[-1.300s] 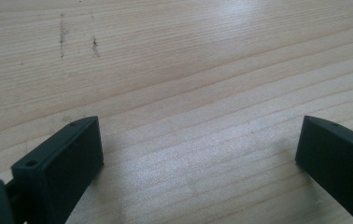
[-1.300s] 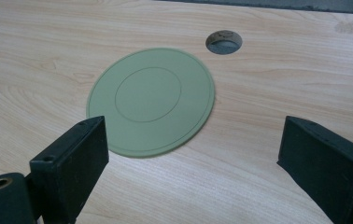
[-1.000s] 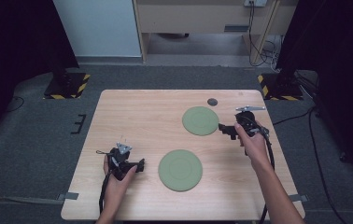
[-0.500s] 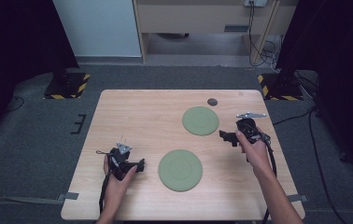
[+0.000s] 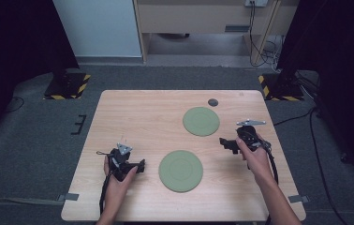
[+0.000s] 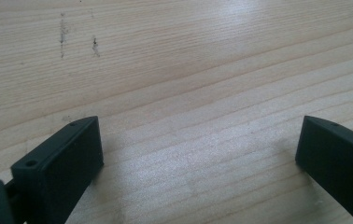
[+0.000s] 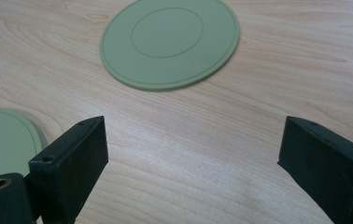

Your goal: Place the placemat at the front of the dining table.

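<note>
Worktop [image 5: 142, 117] of pale wood carries two flat green discs. Far disc [image 5: 201, 121] lies right of centre, and near disc [image 5: 180, 170] lies toward the near edge, the two well apart. Beyond the far disc sits a small dark round thing [image 5: 213, 102], too small to make out.

The right hand-held gripper [image 5: 225, 143] hangs just right of the gap between the discs, near the far one, with its jaws pointing left. In the right gripper view its jaws stand wide apart with bare wood between them; the far disc [image 7: 170, 42] lies whole ahead, while the near disc [image 7: 4, 140] is cut off by the left edge and partly hidden behind one jaw.

The left hand-held gripper [image 5: 139, 165] sits just left of the near disc, not touching it. Its jaws are also spread wide in the left gripper view, over bare grain [image 6: 188, 93] with a few faint dark scuffs. Whether either pair of jaws touches the wood is hard to tell.
</note>
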`<action>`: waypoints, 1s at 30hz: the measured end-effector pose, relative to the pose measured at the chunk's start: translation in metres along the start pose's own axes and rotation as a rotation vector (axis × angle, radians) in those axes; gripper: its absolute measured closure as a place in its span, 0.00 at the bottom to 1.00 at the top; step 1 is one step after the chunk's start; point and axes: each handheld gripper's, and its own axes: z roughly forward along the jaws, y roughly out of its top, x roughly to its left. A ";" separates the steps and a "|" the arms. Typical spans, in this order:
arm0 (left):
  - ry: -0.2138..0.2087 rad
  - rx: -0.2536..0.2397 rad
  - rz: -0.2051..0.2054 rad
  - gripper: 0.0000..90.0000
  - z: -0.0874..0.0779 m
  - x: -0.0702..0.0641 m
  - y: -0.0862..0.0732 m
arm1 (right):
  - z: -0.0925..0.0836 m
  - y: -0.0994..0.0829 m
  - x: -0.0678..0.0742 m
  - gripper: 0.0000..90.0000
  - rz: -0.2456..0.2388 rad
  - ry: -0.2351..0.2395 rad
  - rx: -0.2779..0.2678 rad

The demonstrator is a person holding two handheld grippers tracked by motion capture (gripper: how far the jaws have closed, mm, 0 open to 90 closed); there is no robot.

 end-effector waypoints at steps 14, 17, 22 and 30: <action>0.000 0.000 0.000 0.00 0.000 0.000 0.000 | -0.001 -0.017 -0.002 0.09 -0.005 0.003 0.012; 0.001 0.000 -0.001 0.00 0.000 0.000 0.000 | -0.003 -0.022 -0.002 0.09 -0.004 0.003 0.016; 0.001 0.000 -0.001 0.00 0.000 0.000 0.000 | -0.004 -0.030 -0.001 0.09 -0.002 0.002 0.021; 0.002 0.000 -0.001 0.00 0.000 0.000 0.000 | -0.004 -0.051 -0.001 0.07 -0.006 -0.041 0.030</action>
